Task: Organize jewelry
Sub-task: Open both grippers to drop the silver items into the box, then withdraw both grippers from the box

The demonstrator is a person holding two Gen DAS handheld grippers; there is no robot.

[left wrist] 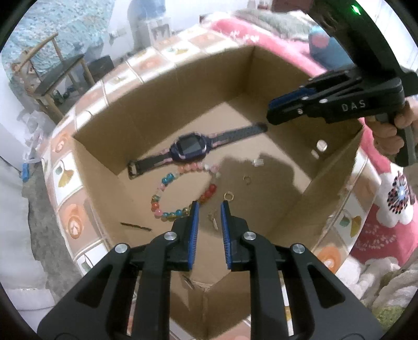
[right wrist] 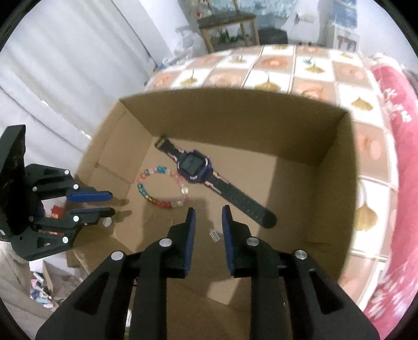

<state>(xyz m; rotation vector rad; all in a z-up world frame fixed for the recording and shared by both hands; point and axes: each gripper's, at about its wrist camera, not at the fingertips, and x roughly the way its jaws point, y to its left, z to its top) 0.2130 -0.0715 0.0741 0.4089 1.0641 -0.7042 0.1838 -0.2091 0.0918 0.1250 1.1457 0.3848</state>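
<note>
An open cardboard box (left wrist: 162, 94) (right wrist: 326, 146) holds a dark smartwatch with pink-trimmed strap (left wrist: 189, 145) (right wrist: 194, 167), a coloured bead bracelet (left wrist: 159, 196) (right wrist: 146, 192), a gold ring (left wrist: 228, 195) (right wrist: 169, 221), a small silver clip (left wrist: 257, 162) (right wrist: 214, 234) and a thin earring (left wrist: 213, 219). My left gripper (left wrist: 209, 205) (right wrist: 111, 202) is open and empty above the box floor, over the earring. My right gripper (right wrist: 208, 210) (left wrist: 270, 109) is open and empty above the box, near the watch strap's end.
The box stands on a tiled-pattern cloth (right wrist: 261, 68) on a table. A pink blanket (left wrist: 378, 225) (right wrist: 402, 146) lies to one side. A wooden stool (left wrist: 60, 75) (right wrist: 227, 23) stands beyond the table. A thin dark stick (left wrist: 135, 226) lies on the box floor.
</note>
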